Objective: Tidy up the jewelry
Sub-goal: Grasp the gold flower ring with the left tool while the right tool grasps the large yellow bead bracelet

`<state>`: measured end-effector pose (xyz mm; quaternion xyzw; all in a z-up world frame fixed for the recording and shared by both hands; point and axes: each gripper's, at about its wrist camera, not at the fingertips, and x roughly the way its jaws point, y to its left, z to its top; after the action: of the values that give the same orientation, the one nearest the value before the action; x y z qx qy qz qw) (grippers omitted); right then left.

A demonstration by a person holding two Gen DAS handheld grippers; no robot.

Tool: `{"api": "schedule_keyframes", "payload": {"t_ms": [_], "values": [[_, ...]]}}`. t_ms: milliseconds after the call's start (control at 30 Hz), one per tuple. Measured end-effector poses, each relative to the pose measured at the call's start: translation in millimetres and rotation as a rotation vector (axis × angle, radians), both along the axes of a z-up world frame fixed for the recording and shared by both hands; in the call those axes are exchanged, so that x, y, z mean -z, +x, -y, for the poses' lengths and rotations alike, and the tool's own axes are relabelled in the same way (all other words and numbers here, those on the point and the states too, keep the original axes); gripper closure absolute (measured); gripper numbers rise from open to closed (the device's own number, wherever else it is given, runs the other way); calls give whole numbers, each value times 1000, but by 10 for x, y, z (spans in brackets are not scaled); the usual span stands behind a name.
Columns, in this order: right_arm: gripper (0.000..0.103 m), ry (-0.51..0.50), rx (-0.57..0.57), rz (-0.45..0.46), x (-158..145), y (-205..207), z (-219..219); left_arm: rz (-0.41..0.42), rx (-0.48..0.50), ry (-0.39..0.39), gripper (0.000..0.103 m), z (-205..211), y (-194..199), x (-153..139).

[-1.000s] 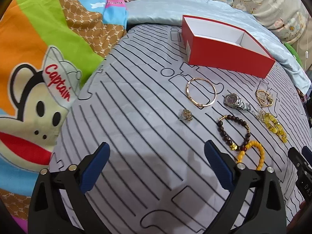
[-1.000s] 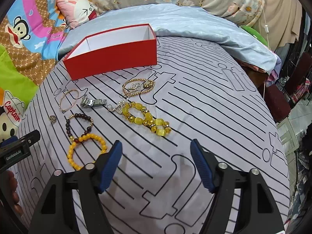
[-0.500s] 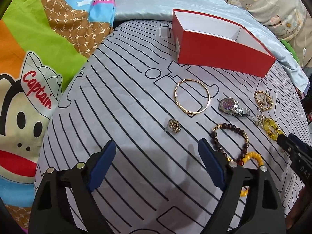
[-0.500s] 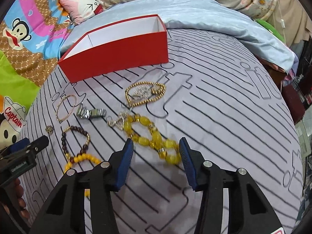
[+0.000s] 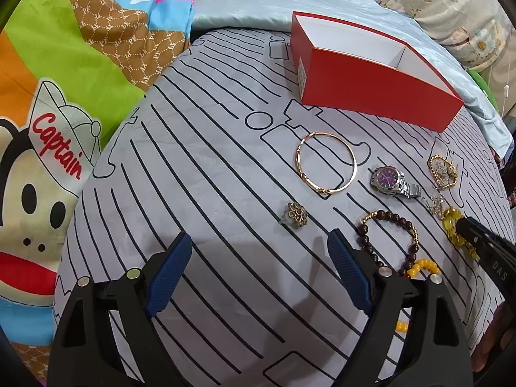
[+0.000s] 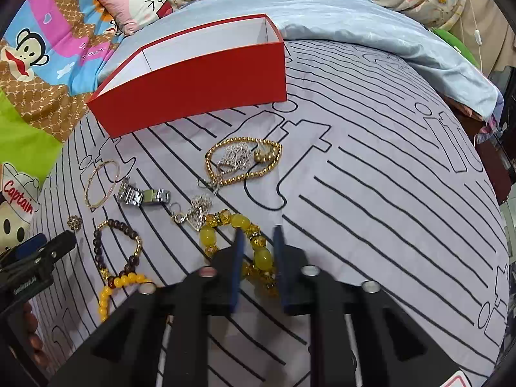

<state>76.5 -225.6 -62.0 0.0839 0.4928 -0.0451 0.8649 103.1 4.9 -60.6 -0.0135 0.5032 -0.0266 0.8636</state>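
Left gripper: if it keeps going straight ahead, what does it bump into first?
Probably the small gold flower ring: it lies just ahead between the open left gripper fingers. Depth is hard to judge.

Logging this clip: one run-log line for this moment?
right gripper: closing around yellow bead bracelet | left gripper: open, hovering | red box: empty

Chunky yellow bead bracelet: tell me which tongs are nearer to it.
Right. The right tongs straddle the chunky yellow bead bracelet, fingers nearly closed around its beads. The left tongs hang open over bare striped cloth, off to the bracelet's left beyond the brown bead bracelet.
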Motion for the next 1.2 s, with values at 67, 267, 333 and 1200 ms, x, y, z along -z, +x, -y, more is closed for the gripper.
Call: {"api": "schedule_keyframes", "payload": {"t_ms": [67,267,333,1200], "values": [[94,-4,-4,-2,2,-41,-2,-1,3,0,20,10,11,13],[95,3,2,-11,-12,-200,-41,-4,16,-9,31,38,81,66],[95,14,6,-14,-14,-242,-46,6,21,-6,36,49,110,68],[95,59,3,46,-414,-448,-150,23,131,-96,96,135,-47,-153]]}}
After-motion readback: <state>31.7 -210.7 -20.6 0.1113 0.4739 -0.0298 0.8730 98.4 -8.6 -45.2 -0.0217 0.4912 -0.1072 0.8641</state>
